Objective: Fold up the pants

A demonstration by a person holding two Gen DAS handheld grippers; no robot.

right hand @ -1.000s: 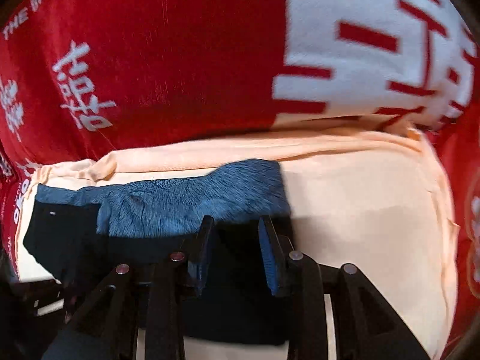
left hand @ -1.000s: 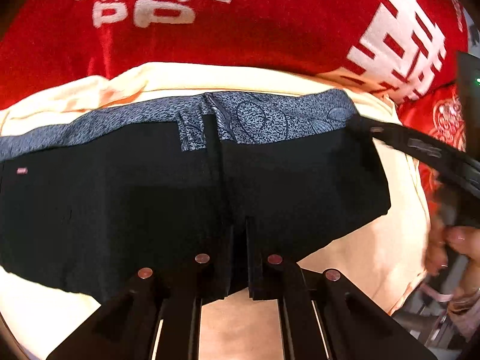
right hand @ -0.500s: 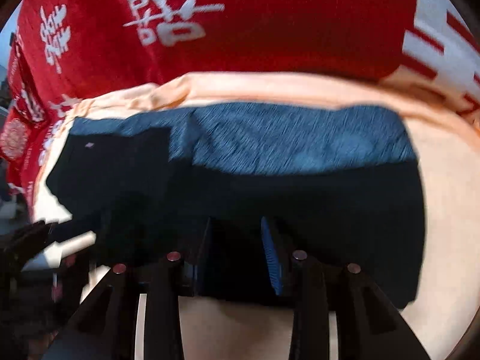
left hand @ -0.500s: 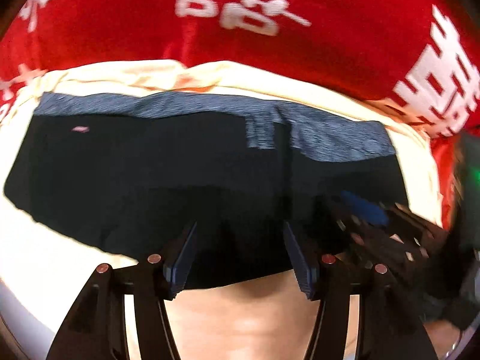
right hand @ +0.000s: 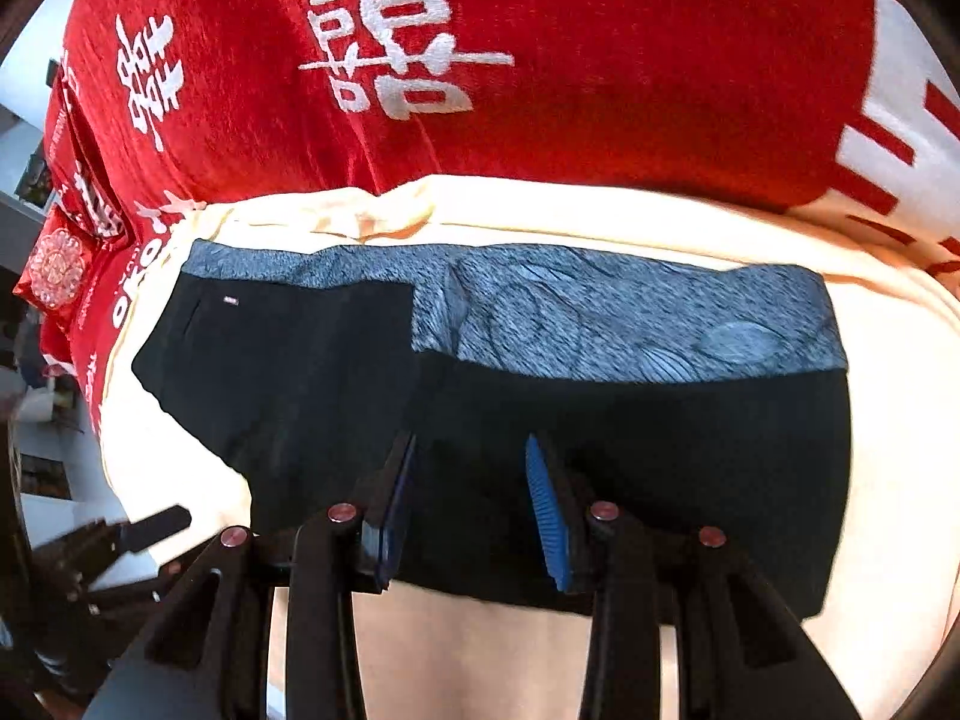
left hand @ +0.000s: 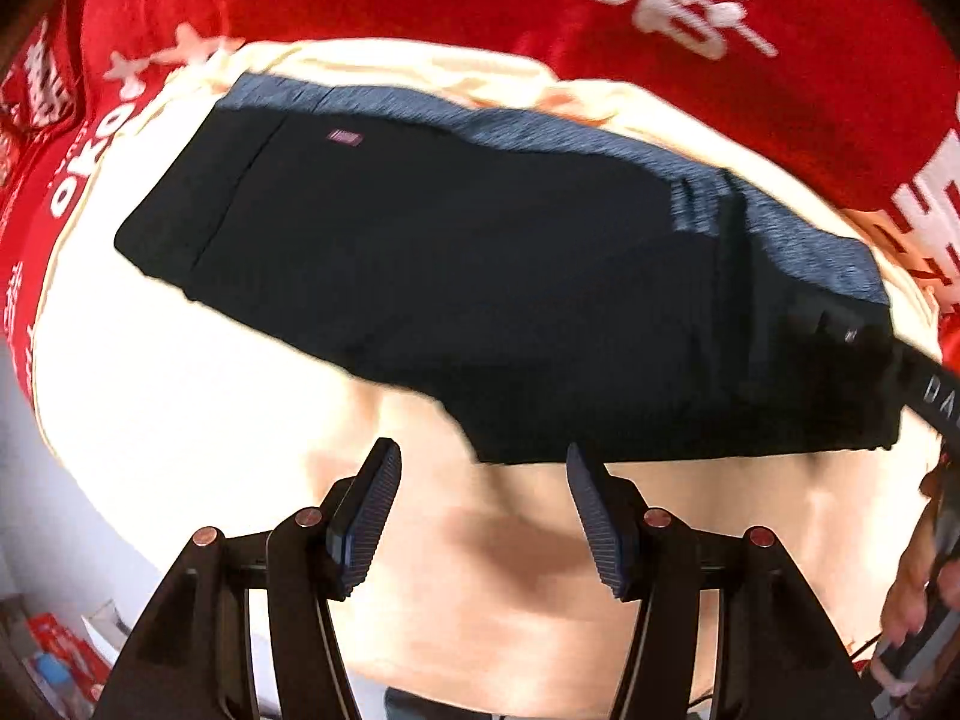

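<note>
The black pants (left hand: pixel 480 276) lie folded flat on a cream cloth, with a blue-grey patterned band (left hand: pixel 600 138) along the far edge. They also show in the right wrist view (right hand: pixel 540 420). My left gripper (left hand: pixel 480 480) is open and empty, just off the near edge of the pants. My right gripper (right hand: pixel 468 486) is open and empty above the near part of the pants. The right gripper's arm (left hand: pixel 924 384) shows at the right edge of the left wrist view. The left gripper (right hand: pixel 144 528) shows at lower left of the right wrist view.
The cream cloth (right hand: pixel 900 450) lies on a red blanket with white characters (right hand: pixel 540 60). A red cushion (right hand: pixel 57 276) sits at the far left. Room clutter shows past the bed's left edge (left hand: pixel 54 672).
My left gripper opened, let go of the pants and drew back off their near edge. My right gripper pulled back from the far corner towards the near middle. The pants now lie flat.
</note>
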